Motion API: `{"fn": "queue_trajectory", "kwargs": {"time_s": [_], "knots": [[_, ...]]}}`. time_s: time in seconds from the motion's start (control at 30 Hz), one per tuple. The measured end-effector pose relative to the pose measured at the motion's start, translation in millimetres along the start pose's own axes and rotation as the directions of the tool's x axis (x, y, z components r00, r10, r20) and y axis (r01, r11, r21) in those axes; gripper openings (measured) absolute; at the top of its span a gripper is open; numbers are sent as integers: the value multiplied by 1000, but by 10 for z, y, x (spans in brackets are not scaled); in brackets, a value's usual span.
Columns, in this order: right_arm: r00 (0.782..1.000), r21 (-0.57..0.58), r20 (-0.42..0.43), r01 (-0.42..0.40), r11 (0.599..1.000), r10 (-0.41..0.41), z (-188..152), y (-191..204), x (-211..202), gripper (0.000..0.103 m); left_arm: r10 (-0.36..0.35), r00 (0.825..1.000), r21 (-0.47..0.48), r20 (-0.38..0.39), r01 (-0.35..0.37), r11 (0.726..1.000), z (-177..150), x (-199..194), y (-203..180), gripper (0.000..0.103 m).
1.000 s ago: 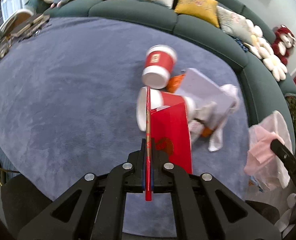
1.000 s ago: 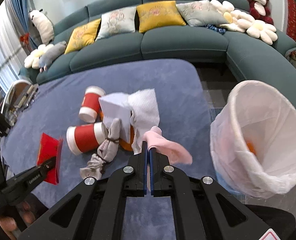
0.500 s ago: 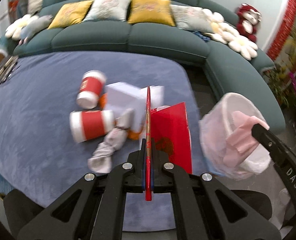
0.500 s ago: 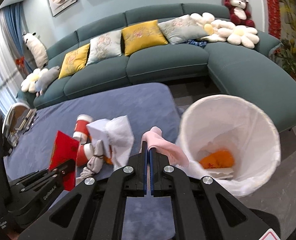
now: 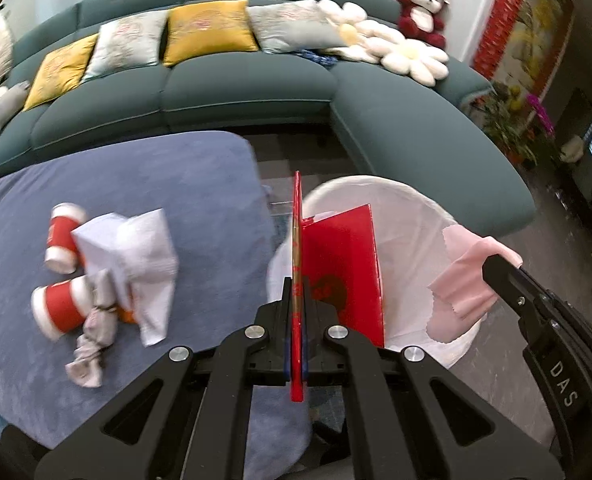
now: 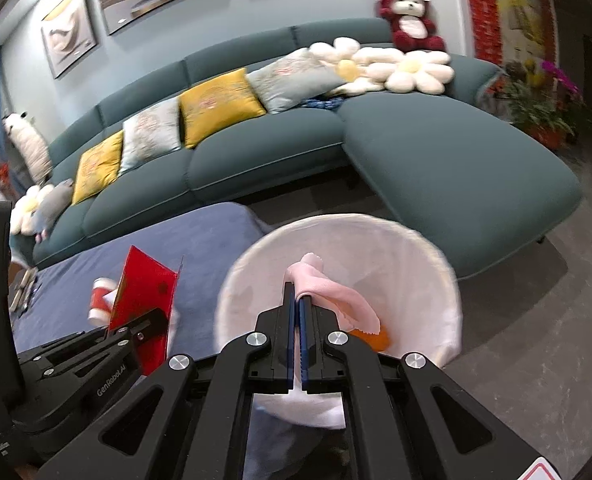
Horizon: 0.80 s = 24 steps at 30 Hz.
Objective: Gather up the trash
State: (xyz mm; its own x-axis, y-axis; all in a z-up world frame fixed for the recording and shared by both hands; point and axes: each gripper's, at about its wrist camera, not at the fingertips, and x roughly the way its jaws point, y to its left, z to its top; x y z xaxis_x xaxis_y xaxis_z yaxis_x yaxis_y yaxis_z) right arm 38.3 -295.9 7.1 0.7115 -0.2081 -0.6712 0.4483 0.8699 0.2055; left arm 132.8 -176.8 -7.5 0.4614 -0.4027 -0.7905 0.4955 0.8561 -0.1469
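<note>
My left gripper [image 5: 296, 304] is shut on a red folded card [image 5: 343, 268] and holds it over the near left rim of the white-lined trash bin [image 5: 407, 208]. My right gripper [image 6: 297, 300] is shut on a pink cloth [image 6: 327, 292] and holds it above the bin's opening [image 6: 427, 264]; an orange item [image 6: 371, 336] lies inside. The pink cloth [image 5: 463, 280] and the right gripper also show in the left wrist view. On the blue rug [image 5: 200, 184] lie two red paper cups [image 5: 60, 308], white tissue paper [image 5: 144, 252] and a grey sock [image 5: 92, 340].
A curved teal sofa [image 6: 455, 168] with yellow and grey cushions wraps behind the rug and bin. Flower pillows and a red plush bear [image 6: 407, 20] sit on it. Grey floor [image 6: 535, 340] lies right of the bin. Potted plants [image 6: 535, 108] stand at far right.
Both grippers swung right from the trash pile on the rug to the bin. The red card and the pink cloth now hang over the bin, still gripped.
</note>
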Motion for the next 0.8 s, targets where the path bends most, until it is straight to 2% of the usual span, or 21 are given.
{"fn": "queue_trajectory", "kwargs": {"time_s": [0.17, 0.3, 0.4, 0.43, 0.47, 0.5, 0.57, 0.73, 0.8], "knots": [[999, 24, -6, 31, 999, -31, 46, -268, 110, 2, -22, 999, 30, -30, 23, 999, 57, 234, -268, 2], [999, 28, -16, 42, 999, -42, 91, -339, 222, 2, -34, 998, 36, -58, 36, 999, 79, 400, -365, 2], [999, 28, -23, 44, 999, -44, 105, -350, 293, 7, -36, 996, 27, -80, 38, 999, 106, 504, -378, 5], [999, 25, -25, 44, 999, -44, 106, -349, 303, 13, -38, 996, 18, -84, 40, 999, 110, 528, -369, 6], [999, 23, -26, 46, 999, -46, 113, -353, 323, 21, -36, 996, 13, -87, 37, 999, 114, 543, -373, 14], [999, 23, -23, 49, 999, -48, 98, -356, 325, 26, -33, 996, 6, -88, 34, 999, 117, 553, -364, 30], [999, 21, -17, 52, 998, -51, 105, -331, 329, 35, -26, 996, -16, -82, 25, 1000, 129, 551, -323, 46], [998, 20, -2, 63, 998, -63, 133, -314, 292, 48, -28, 997, -31, -76, 26, 999, 140, 521, -252, 48], [998, 16, 5, 66, 998, -66, 148, -276, 278, 48, -26, 997, -39, -72, 23, 999, 141, 494, -212, 50]]}}
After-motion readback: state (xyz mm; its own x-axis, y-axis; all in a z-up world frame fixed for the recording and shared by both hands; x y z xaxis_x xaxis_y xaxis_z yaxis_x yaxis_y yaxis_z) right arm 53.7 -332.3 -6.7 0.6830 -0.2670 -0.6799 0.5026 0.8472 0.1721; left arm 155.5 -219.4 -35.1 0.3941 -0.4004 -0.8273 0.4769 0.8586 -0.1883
